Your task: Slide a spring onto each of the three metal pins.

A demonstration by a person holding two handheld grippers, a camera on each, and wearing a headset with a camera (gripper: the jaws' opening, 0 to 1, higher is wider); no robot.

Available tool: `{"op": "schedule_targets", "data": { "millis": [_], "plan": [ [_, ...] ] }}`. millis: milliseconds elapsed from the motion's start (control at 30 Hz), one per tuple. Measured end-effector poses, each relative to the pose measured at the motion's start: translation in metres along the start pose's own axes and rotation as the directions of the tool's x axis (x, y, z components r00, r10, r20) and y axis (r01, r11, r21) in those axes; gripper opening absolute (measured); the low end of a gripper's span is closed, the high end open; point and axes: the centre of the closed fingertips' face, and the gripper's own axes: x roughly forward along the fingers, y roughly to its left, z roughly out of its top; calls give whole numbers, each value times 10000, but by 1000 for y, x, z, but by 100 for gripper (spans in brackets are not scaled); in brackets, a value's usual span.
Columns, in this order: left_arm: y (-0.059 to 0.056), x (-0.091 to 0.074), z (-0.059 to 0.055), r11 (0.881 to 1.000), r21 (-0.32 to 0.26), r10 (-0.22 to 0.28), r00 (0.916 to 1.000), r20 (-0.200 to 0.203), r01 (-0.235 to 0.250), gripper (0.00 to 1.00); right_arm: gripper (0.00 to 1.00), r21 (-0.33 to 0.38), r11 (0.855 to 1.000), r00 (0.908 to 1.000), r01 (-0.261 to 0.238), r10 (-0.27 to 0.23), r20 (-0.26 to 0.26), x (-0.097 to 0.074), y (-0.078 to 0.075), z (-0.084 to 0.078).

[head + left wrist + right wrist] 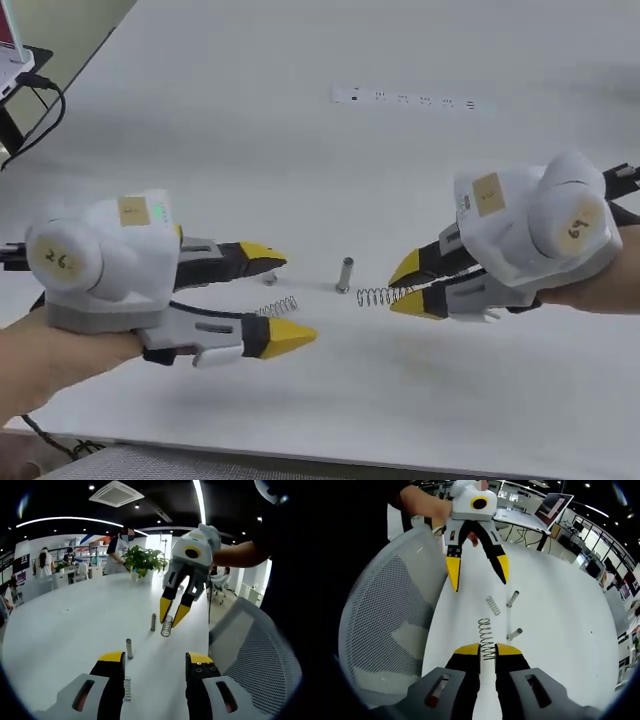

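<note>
My right hand-held gripper [405, 288] is clamped on a spring [375, 296] just beside a metal pin [345, 275] near the surface's [300, 150] front edge. Next, I'd tip it over the pin. On my left hand-held gripper [285, 298], the jaws are apart.

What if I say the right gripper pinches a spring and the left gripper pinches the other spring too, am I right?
Not quite. The right gripper does pinch a spring, but the left gripper is open: the other spring lies loose on the table by one jaw. The left gripper view shows it.
</note>
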Motion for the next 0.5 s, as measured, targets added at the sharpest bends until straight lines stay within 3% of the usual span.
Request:
{"op": "schedule_targets", "data": {
  "millis": [233,500],
  "plan": [
    [-12,22,13,9978,209,-628,9978,209,624,34,7,187,9998,9992,12,-19,405,-2,1,9],
    [-18,34,17,9950,136,-993,9945,337,989,26,8,216,9998,9965,-19,1,830,-5,4,16]
  ]
}}
